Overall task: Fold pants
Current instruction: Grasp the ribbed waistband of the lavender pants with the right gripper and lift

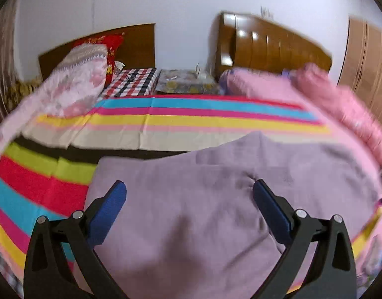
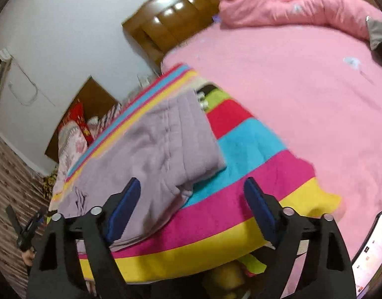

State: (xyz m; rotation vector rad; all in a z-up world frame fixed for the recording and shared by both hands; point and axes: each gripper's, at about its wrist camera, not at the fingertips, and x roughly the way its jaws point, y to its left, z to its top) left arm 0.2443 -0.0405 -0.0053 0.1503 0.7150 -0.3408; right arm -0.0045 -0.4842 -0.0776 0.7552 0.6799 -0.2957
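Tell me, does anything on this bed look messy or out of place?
Mostly tidy. The lilac quilted pants lie folded on the striped multicoloured sheet. Only the pink padded quilt looks odd, bunched up in a heap by the wooden headboard.

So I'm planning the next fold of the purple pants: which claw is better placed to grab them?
Probably the left. The left claw hangs open directly over the pants, fabric between its fingers. The right claw is open too, but mostly over the striped sheet beside the pants' edge.
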